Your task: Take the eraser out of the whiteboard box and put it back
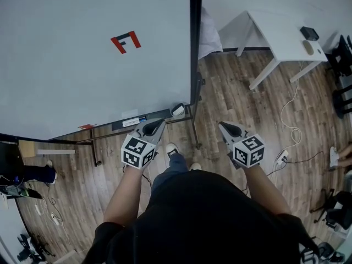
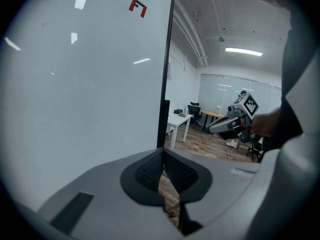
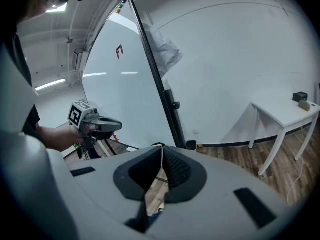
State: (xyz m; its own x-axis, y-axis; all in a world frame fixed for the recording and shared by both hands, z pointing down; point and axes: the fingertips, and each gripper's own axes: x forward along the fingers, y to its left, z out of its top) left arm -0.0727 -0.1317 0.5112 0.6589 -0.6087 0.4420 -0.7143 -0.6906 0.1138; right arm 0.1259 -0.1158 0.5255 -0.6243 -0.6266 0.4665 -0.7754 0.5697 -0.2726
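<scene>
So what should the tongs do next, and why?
I'd guess: ease the left tongs forward toward the small white box at the right end of the ledge under the whiteboard, opening them on the way. Both left and right tongs are shut and empty, short of the board, and the left looks nearer. I can't make out the eraser itself.

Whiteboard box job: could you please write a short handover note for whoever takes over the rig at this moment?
Left gripper: shut, empty, held low in front of the whiteboard.
Right gripper: shut, empty, just right of the board's edge.
Box: at the right end of the tray, between and beyond the two grippers. The eraser cannot be made out from here; probably inside the box.
Done: nothing that shows.
Left: reach the box, take the eraser out, put it back.
</scene>
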